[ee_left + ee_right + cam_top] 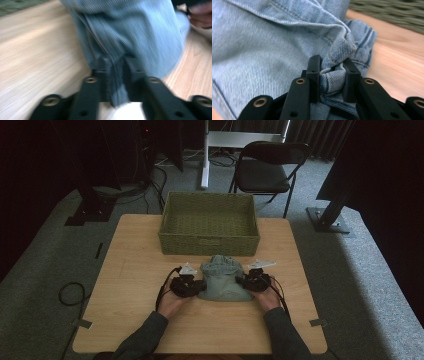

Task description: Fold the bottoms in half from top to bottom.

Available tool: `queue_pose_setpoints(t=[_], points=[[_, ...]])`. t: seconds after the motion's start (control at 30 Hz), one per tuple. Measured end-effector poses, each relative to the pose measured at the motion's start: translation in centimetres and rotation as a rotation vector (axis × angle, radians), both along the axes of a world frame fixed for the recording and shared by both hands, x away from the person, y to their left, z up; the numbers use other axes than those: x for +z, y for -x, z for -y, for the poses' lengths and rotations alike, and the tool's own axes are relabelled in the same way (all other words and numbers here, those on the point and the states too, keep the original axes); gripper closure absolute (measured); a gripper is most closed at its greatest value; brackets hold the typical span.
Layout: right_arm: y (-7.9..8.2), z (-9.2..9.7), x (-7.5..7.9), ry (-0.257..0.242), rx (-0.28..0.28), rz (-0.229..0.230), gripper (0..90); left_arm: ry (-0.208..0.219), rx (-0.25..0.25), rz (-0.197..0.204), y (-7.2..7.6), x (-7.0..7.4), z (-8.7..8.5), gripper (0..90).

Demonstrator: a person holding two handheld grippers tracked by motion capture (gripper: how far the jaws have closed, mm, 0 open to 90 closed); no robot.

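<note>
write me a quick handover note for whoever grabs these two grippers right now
Left gripper: shut on a fold at the left edge of the denim garment.
Right gripper: shut on a bunched fold at its right edge.
The garment lies folded on the table, just in front of the woven basket.
Done: both edges gripped.
Left, likely: lift the garment and place it in the basket.

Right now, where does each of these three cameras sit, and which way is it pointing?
High view: above the person's side, looking forward and down on the table, basket and denim garment; forearms and both grippers show.
Left gripper view: rides the left gripper, looking along its black jaws pinching a denim fold.
Right gripper view: rides the right gripper, jaws clamped on bunched denim, basket beyond.
Both gripper views share the denim garment and wooden table.
</note>
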State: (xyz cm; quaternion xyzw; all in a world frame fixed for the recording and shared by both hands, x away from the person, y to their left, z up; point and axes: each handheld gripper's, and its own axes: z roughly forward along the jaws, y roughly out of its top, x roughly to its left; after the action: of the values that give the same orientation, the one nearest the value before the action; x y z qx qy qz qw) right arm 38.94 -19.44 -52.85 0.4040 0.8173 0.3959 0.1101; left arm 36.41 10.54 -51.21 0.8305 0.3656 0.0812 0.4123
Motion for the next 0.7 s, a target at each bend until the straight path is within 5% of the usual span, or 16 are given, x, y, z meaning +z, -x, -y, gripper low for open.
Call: queue_pose_setpoints(t=[0.07,0.17,0.3,0.6,0.7], points=[[0.4,-0.6,0.3,0.032,0.042,0.04,71.2,0.002,0.058,0.047,-0.1,0.5,-1.0,62.2],[0.5,-0.5,0.9,0.03,0.003,0.096,62.2,-0.002,0.113,0.119,-0.5,1.5,-1.8,57.0],[0.2,0.3,1.9,-0.021,-0.029,0.137,58.1,-0.032,0.086,0.188,-1.1,2.2,-1.2,56.0],[-0.7,0.9,3.4,-0.084,-0.023,0.152,72.6,0.003,0.111,0.278,-2.4,3.9,0.0,71.9],[-0.8,1.0,3.6,-0.085,-0.025,0.153,74.1,0.033,0.124,0.279,-2.8,4.3,0.1,78.9]])
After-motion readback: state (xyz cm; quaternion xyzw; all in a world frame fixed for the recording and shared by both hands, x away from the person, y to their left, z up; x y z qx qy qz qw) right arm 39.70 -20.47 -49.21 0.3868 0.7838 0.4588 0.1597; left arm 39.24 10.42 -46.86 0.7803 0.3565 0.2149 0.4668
